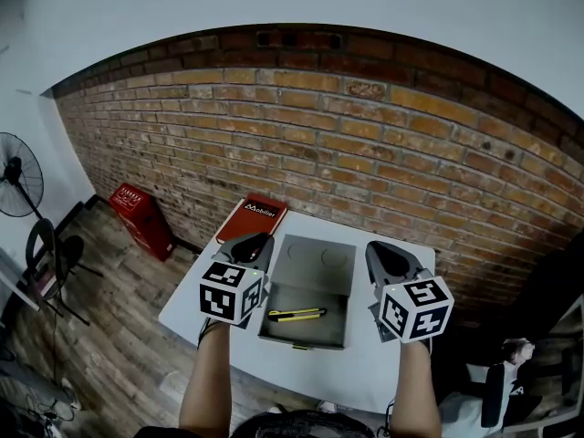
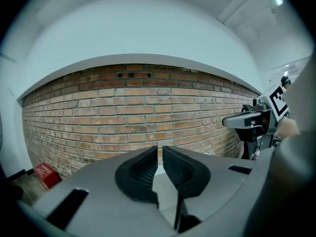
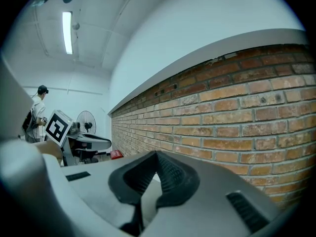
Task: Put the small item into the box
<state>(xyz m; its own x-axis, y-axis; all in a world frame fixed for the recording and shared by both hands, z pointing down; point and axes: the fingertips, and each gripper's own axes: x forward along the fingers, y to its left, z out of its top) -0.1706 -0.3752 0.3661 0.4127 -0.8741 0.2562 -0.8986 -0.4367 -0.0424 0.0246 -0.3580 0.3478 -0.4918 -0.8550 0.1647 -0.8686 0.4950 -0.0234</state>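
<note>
Yellow utility knife (image 1: 297, 315) inside grey metal box (image 1: 315, 255); left fingers (image 2: 143, 169) barely parted, right fingers (image 3: 170, 174) closed, both empty; I should retreat clear.

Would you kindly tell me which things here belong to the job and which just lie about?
Job: open grey metal box; yellow-and-black utility knife lying in it.
Lying about: flat red carton on the white table; red crate on the floor; black standing fan.

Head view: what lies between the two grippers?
The open grey box, with a yellow utility knife lying inside it, sits between the left gripper and the right gripper; the head view shows it.
</note>
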